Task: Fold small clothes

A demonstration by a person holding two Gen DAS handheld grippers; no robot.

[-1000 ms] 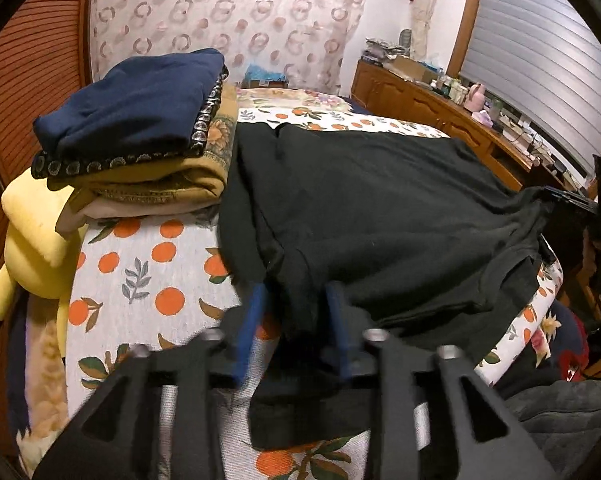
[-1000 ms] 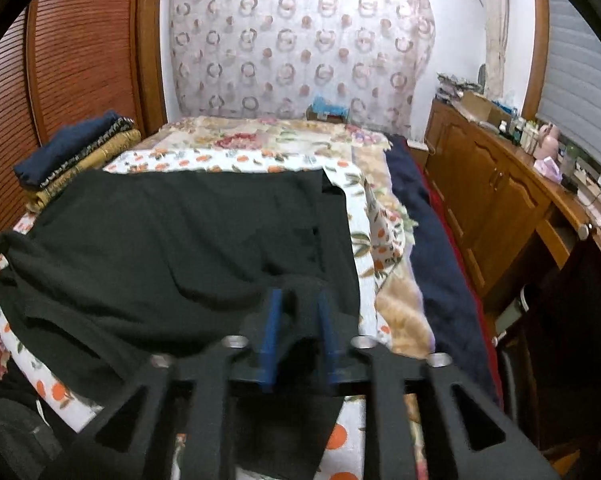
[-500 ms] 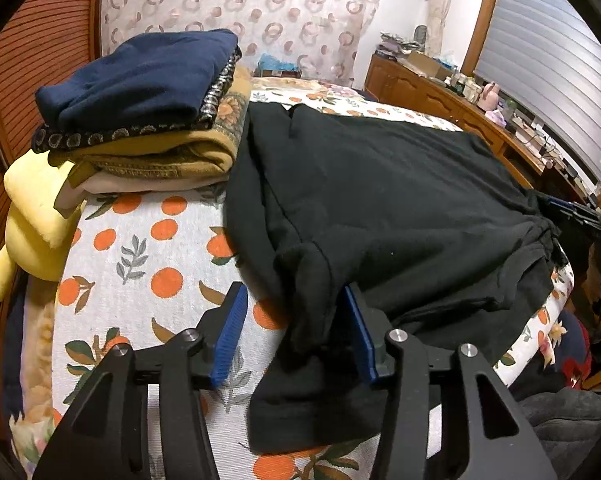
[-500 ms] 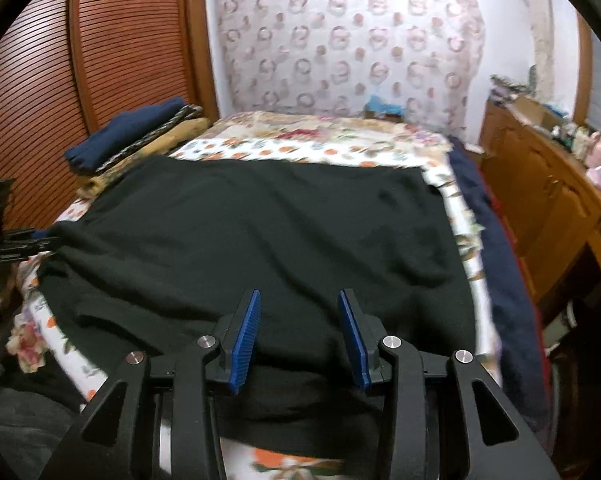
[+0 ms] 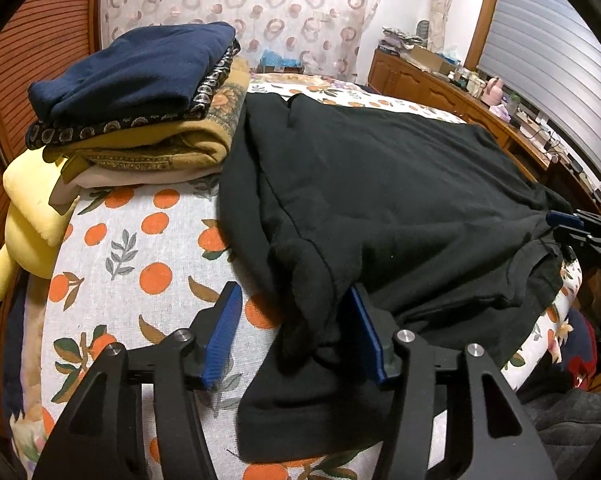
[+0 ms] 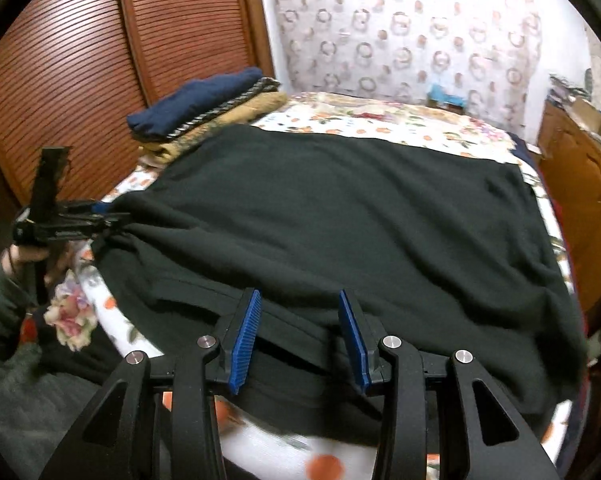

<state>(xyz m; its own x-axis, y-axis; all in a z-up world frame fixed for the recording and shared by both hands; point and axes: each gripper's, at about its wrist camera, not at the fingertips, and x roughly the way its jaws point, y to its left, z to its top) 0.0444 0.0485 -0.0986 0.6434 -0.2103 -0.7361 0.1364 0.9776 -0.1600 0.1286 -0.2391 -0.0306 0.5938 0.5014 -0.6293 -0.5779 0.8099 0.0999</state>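
We see the black garment [image 5: 380, 184] spread flat across the near part of the bed, its body lying smooth and its near-left corner bunched into a fold that droops over the mattress edge. Our left gripper [image 5: 296, 332] stands parted around that bunched fold; its jaws have just been opening, and the cloth lies loosely between the blue pads [image 5: 222, 332], brushing the right one while the left one stands clear of it, so nothing is clamped. Our right gripper [image 6: 302, 338] hovers at the garment's near hem with its jaws apart too, having widened a little just now, the fabric passing beneath them without being pinched. Beside the garment's far-left edge sits a stack of folded clothes [image 5: 140, 100]: a navy piece on top, a patterned dark band under it, then mustard and pale layers. A yellow plush toy [image 5: 28, 216] hangs off the bed's side just below that stack. The bed sheet [image 5: 140, 248], white with oranges and leaves, shows at the left and along the near edge. No basket or bin is in view; the only holder of things is a wooden cabinet [image 5: 440, 84] along the right wall, its top crowded with small items too blurred to name. Behind the bed hangs a ring-patterned curtain [image 6: 400, 28], and brown slatted doors [image 6: 100, 48] fill the left wall.
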